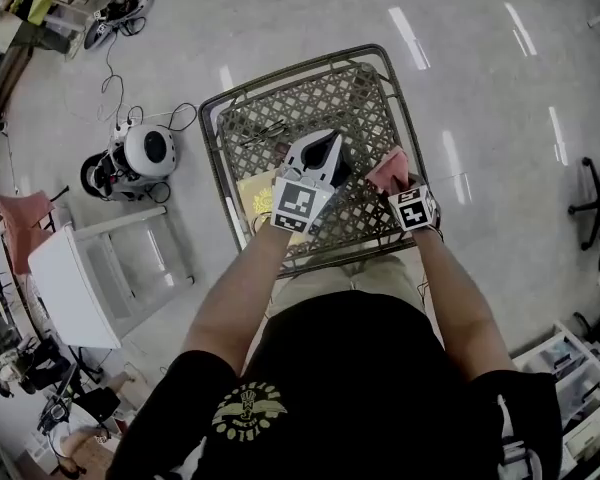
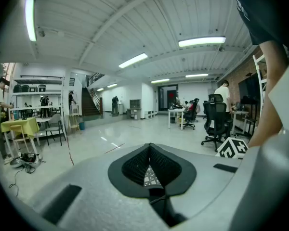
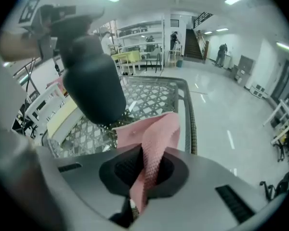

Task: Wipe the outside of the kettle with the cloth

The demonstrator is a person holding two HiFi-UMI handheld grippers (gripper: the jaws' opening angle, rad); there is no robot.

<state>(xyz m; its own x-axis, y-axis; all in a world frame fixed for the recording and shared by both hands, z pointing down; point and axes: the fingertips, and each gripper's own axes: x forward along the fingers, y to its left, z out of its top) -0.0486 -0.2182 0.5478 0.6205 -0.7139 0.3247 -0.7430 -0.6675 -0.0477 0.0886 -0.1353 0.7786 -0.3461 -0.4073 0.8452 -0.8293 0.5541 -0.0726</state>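
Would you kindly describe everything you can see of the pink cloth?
The pink cloth looks like soft fabric with a fine waffle-like texture. It is bunched and folded, pinched in the shut jaws of the right hand-held gripper. Most of it stands up beyond them, and a narrow end trails back toward the camera. It is held over the metal lattice table, next to the dark kettle. Whether it touches the kettle cannot be told.

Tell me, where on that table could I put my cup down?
The far right stretch of the lattice table, up to its rim, is bare. The near half is crowded: kettle, left tool, pink cloth in the right tool, and a yellow pad.
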